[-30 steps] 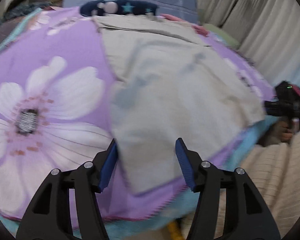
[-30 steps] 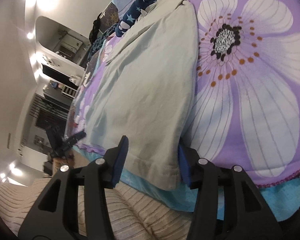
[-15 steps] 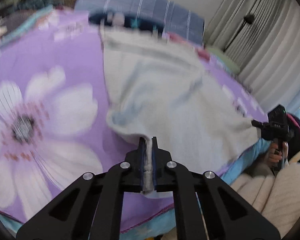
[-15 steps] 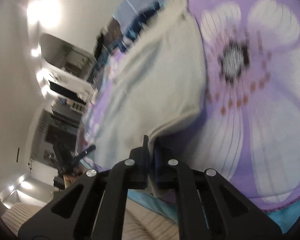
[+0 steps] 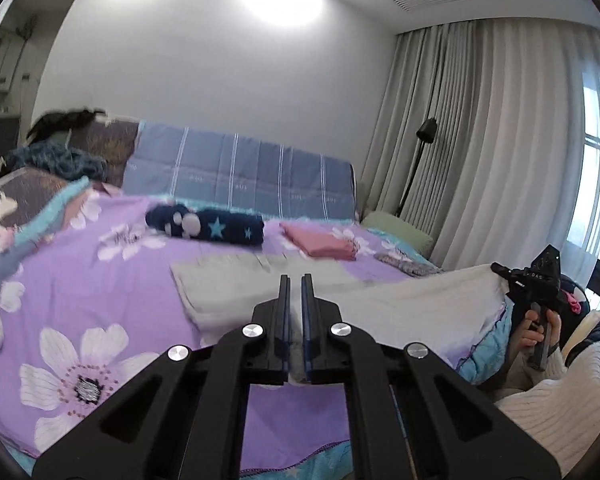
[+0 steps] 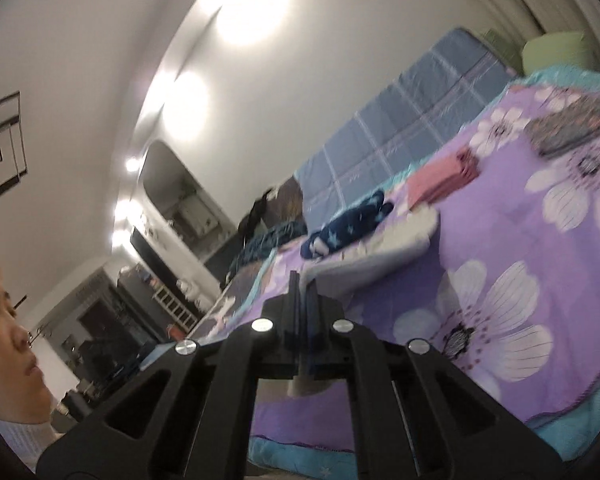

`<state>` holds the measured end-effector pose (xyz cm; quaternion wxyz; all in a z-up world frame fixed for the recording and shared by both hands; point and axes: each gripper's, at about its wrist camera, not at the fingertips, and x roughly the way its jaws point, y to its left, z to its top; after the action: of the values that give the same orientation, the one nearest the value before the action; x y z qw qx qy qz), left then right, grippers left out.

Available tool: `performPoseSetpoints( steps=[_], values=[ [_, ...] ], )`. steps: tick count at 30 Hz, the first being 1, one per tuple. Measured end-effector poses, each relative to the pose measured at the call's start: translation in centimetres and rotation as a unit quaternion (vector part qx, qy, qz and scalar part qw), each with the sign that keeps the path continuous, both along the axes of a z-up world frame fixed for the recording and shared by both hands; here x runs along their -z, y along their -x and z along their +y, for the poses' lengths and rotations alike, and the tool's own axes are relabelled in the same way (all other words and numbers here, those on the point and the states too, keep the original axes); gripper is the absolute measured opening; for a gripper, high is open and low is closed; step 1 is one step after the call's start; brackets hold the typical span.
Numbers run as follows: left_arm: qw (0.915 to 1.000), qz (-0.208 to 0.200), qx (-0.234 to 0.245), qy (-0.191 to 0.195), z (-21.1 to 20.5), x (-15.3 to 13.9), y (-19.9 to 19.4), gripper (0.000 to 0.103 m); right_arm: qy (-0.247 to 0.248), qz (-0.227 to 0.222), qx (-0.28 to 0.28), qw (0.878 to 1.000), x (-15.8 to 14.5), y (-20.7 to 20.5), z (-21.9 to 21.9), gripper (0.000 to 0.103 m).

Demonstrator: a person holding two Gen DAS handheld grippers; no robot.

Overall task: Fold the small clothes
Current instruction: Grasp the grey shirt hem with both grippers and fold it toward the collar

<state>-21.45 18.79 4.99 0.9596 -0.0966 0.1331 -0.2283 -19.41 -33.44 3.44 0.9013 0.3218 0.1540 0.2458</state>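
Purple floral bedspread point(image 5: 100, 280) fills left wrist view, left gripper point(image 5: 296, 292) pinching near hem of grey garment point(image 5: 228, 292) whose length runs away toward headboard, right gripper point(image 5: 534, 280) at other corner; right wrist view: right gripper point(image 6: 303, 292) clamped on hem, garment point(image 6: 380, 264) ahead.
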Motion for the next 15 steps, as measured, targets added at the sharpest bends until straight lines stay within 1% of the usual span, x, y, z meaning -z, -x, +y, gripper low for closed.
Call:
performPoseSetpoints(
  steps=[1, 2, 4, 6, 8, 9, 10, 11, 12, 13, 14, 15],
  values=[
    [0.9999, -0.010, -0.004, 0.001, 0.1, -0.4, 0.6, 0.000, 0.005, -0.002, 0.010, 1.000, -0.4, 0.3, -0.3, 0.002],
    [0.9998, -0.019, -0.007, 0.004, 0.3, -0.7, 1.2, 0.000, 0.019, 0.005, 0.018, 1.000, -0.5, 0.4, -0.4, 0.002],
    [0.9992, -0.035, -0.020, 0.003, 0.6, -1.1, 1.6, 0.000, 0.030, 0.008, 0.012, 0.999, -0.1, 0.2, -0.3, 0.002],
    [0.9996, -0.016, -0.021, 0.007, 0.8, -0.6, 0.3, 0.000, 0.023, 0.013, -0.002, 1.000, 0.9, -1.0, -0.2, 0.002],
    [0.9994, 0.029, -0.020, -0.003, 0.5, 0.8, -1.8, 0.000, 0.029, 0.035, -0.005, 0.999, 2.1, -2.8, 0.3, 0.002],
    [0.9974, 0.061, -0.026, -0.026, -0.1, 2.0, -3.3, 0.000, 0.039, 0.048, -0.001, 0.998, 2.6, -3.6, 0.6, 0.002],
    [0.9948, 0.087, -0.030, -0.043, -0.5, 3.2, -4.4, 0.002, 0.046, 0.061, 0.003, 0.997, 3.1, -4.2, 0.6, 0.002],
    [0.9920, 0.113, -0.025, -0.051, -0.8, 4.4, -5.2, 0.006, 0.048, 0.077, 0.007, 0.996, 3.9, -4.9, 0.4, 0.002],
    [0.9880, 0.146, -0.012, -0.051, -1.1, 6.2, -6.4, 0.020, 0.045, 0.086, 0.011, 0.995, 4.4, -5.0, 0.2, 0.002],
    [0.9846, 0.168, -0.006, -0.049, -1.3, 7.4, -7.2, 0.033, 0.040, 0.094, 0.015, 0.995, 5.0, -5.1, -0.1, 0.002],
    [0.9807, 0.189, -0.002, -0.051, -1.6, 8.7, -7.8, 0.037, 0.030, 0.102, 0.020, 0.994, 5.7, -5.7, -0.5, 0.002],
    [0.9747, 0.215, 0.003, -0.060, -2.1, 10.2, -8.7, 0.039, 0.023, 0.106, 0.022, 0.994, 6.1, -6.0, -0.8, 0.002]
  ],
)
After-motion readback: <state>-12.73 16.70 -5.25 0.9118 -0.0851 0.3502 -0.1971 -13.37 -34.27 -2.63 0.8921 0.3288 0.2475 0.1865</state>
